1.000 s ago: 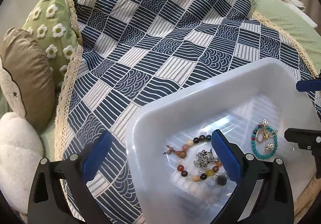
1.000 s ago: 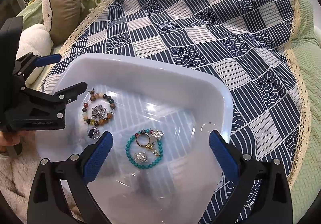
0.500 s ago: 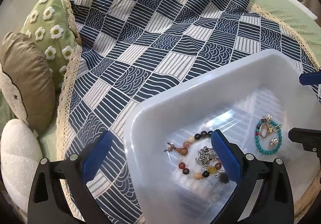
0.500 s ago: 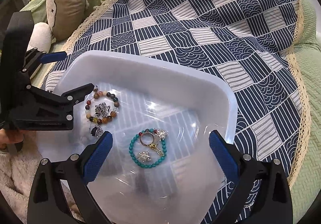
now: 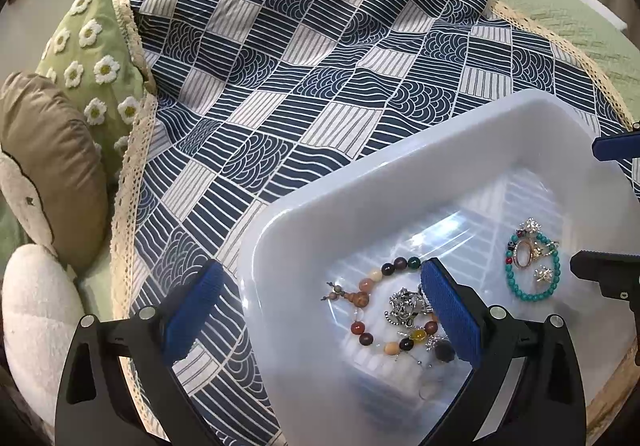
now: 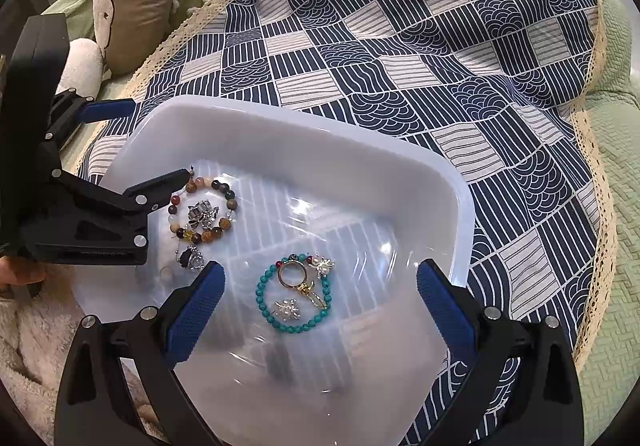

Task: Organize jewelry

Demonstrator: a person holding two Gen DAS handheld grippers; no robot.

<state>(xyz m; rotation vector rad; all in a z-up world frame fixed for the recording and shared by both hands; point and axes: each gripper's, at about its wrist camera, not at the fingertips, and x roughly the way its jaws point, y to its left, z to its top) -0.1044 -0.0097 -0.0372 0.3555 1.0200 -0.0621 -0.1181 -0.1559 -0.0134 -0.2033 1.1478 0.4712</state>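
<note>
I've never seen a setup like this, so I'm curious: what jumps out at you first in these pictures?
A white plastic tub sits on a navy and white patterned cloth and holds two heaps of jewelry. To the left lies a bracelet of brown and amber beads around a silver trinket, to the right a turquoise bead bracelet ringing a gold ring. Black tools with blue-padded jaws hang wide open above the tub, gripping nothing.

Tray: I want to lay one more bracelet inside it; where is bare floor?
Free: the tray floor between the turquoise bracelet and the far wall, and its near right corner. Crowded: the left side, around the mixed-bead bracelet and silver charms.
</note>
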